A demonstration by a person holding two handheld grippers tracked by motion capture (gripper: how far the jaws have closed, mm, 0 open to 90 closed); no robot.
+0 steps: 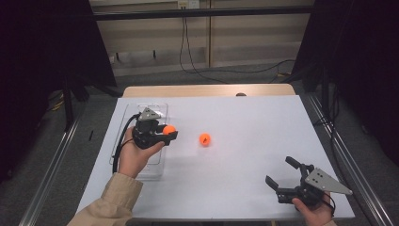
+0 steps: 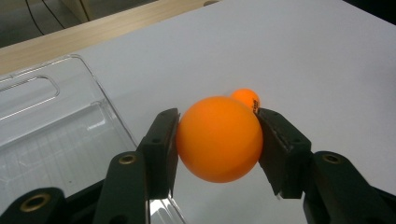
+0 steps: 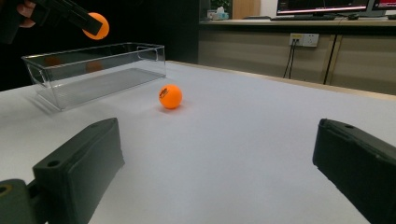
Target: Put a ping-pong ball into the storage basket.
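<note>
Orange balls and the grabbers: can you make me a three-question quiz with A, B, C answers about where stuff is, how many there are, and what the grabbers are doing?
1. Where is the loose ball?
A. in the clear box
B. on the white table
C. on the floor

2. How many orange balls are there?
A. one
B. two
C. four

3. What is the left gripper doing?
A. squeezing a ball
B. standing open with nothing in it
C. holding the box

Answers:
1 B, it sits on the table, right of the clear box.
2 B, the held ball plus the loose one.
3 A, both jaws press the held ball; the right gripper is open.
</note>
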